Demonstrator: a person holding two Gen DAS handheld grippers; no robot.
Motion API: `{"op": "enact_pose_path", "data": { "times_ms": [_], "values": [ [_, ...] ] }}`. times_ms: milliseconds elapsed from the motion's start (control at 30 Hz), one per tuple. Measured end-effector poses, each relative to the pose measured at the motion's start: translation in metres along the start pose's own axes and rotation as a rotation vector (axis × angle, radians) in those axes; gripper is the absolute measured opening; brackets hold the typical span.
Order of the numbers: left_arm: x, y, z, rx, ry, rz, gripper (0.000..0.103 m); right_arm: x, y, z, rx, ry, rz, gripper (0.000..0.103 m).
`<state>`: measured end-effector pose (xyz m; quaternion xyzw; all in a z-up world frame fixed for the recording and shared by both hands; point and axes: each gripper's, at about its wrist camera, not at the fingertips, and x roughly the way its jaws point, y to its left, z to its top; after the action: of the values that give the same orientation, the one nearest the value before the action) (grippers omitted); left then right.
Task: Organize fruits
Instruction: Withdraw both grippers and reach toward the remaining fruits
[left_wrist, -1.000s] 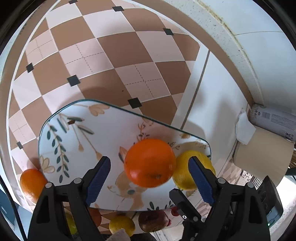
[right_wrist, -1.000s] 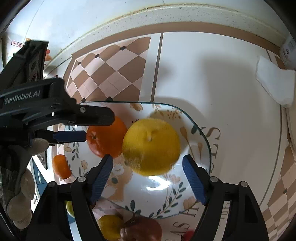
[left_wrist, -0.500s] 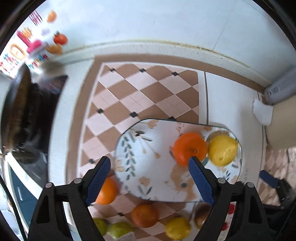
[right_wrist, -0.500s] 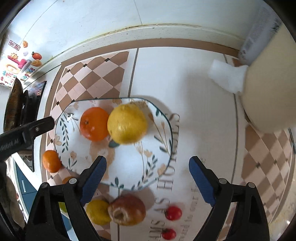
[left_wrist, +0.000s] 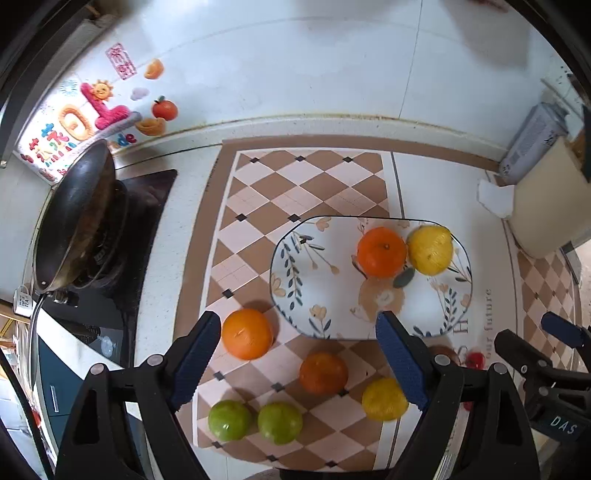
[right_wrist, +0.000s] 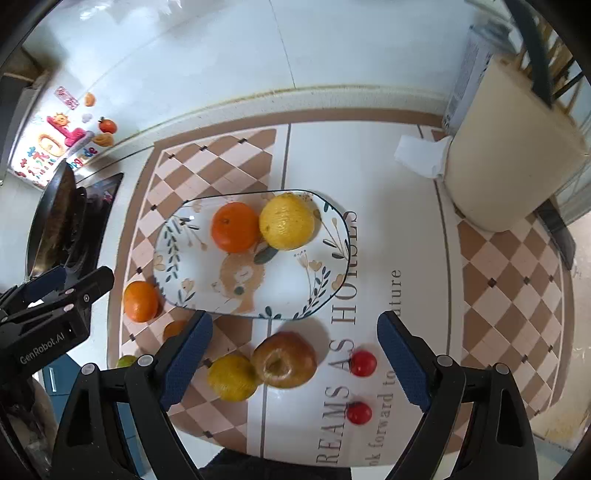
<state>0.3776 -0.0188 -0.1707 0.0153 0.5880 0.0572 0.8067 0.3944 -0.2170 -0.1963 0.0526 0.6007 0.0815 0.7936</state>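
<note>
Fruit lies loose on the patterned mat nearest both cameras, probably waiting its turn. In the left wrist view, the left tool (left_wrist: 293, 363) hangs above the mat with its jaws spread wide and nothing between them; below it sit two green fruits (left_wrist: 254, 421), a small yellow citrus (left_wrist: 385, 398) and a dark orange (left_wrist: 323, 372), with a brighter orange (left_wrist: 246, 333) just beside the plate's near corner. The right tool (right_wrist: 294, 360) is likewise released and empty, framing a brownish apple (right_wrist: 284, 359) that touches the same yellow citrus (right_wrist: 232, 376).

Beyond the loose fruit, the flowered plate (left_wrist: 295, 269) holds an orange (left_wrist: 380, 251) and a large yellow citrus (left_wrist: 430, 249), touching each other at the far right end. That packing seems deliberate, since it leaves most of the plate free for the rest.

Only the right wrist view shows the apple whole and the two cherry tomatoes (right_wrist: 361, 387); the left view glimpses them behind its own finger. Only the left view shows both green fruits clearly. Farthest off, a dark wok (left_wrist: 72, 218) sits on the stove at the left, well apart from the fruit.
</note>
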Motion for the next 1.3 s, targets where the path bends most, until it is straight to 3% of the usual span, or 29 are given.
{"op": "enact_pose_path", "data": {
  "times_ms": [400, 700, 767, 867, 1100, 1300],
  "values": [
    [-0.073, 0.022, -0.040, 0.003, -0.122, -0.029, 0.086, -0.083, 0.022, -0.047, 0.007, -0.113, 0.007, 0.093],
    [-0.098, 0.024, -0.059, 0.003, -0.158, -0.076, 0.086, -0.110, 0.024, -0.065, 0.044, -0.151, 0.050, 0.093],
    [-0.094, 0.024, -0.059, 0.008, -0.151, -0.071, 0.086, -0.102, 0.016, -0.064, 0.073, -0.135, 0.077, 0.093],
    [-0.077, 0.026, -0.059, 0.010, -0.127, -0.057, 0.101, -0.078, -0.001, -0.063, 0.131, -0.087, 0.109, 0.093],
    [-0.012, 0.036, -0.055, 0.010, -0.030, 0.089, 0.101, 0.025, -0.031, -0.060, 0.235, 0.077, 0.128, 0.093],
    [0.044, 0.036, -0.047, -0.023, 0.115, 0.073, 0.101, 0.101, -0.022, -0.053, 0.209, 0.203, 0.106, 0.090]
  ]
}}
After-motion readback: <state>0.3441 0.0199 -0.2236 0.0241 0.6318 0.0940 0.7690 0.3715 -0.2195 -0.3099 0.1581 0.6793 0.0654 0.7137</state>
